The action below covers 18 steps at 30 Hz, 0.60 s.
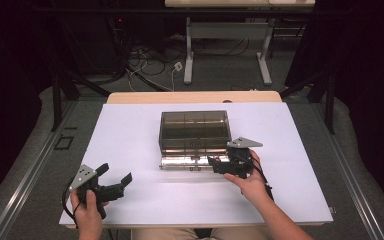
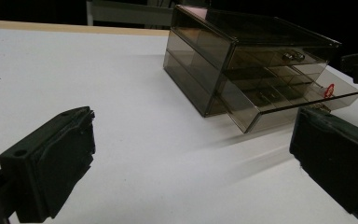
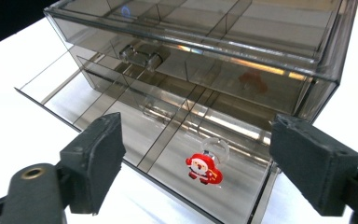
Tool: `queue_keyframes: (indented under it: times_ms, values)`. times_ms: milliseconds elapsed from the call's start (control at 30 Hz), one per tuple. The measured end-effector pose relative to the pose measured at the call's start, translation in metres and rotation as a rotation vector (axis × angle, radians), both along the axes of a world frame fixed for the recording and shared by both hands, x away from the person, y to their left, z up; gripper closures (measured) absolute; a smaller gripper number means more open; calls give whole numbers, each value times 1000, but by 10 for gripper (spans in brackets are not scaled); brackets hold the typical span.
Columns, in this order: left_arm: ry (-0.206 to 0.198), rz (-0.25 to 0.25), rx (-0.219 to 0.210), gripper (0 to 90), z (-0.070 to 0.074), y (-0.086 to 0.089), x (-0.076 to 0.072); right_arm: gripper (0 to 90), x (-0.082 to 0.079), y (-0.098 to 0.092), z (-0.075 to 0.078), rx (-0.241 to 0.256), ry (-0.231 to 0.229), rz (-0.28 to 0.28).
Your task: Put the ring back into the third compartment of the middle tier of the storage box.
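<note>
- Drawer box (image 1: 195, 125) sits centre frame in my high view on the white table (image 1: 130, 130), long axis left-right, front facing the bottom edge.
- Its bottom drawer (image 1: 190, 161) is pulled out toward me.
- My left gripper (image 1: 114, 181) is low left, resting on the table, aimed right; jaws wide apart, holding nothing.
- My right gripper (image 1: 219, 165) is at the drawer's right end, aimed left; jaws wide, empty.
- Santa ring (image 3: 206, 167) lies in the drawer's compartment, between my right jaws.
</note>
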<state>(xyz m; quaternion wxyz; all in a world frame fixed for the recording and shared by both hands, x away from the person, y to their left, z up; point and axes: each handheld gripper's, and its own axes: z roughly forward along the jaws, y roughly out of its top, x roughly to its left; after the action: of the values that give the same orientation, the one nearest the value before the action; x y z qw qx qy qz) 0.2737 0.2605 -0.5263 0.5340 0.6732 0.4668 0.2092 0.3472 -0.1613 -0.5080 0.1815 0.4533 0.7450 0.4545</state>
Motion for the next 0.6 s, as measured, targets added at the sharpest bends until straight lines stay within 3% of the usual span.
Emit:
queue_keyframes:
  times_ms: [100,233,600]
  values:
    - [0,1,-1,2,0,1,0,131,-2,-1,2,-3,-15,-1]
    - [2,2,-4,2,0,1,-1,0,-3,-5,5,32,-21,19]
    - [2,0,-5,2,0,0,0,0,-5,-15,10,14,-24,-12]
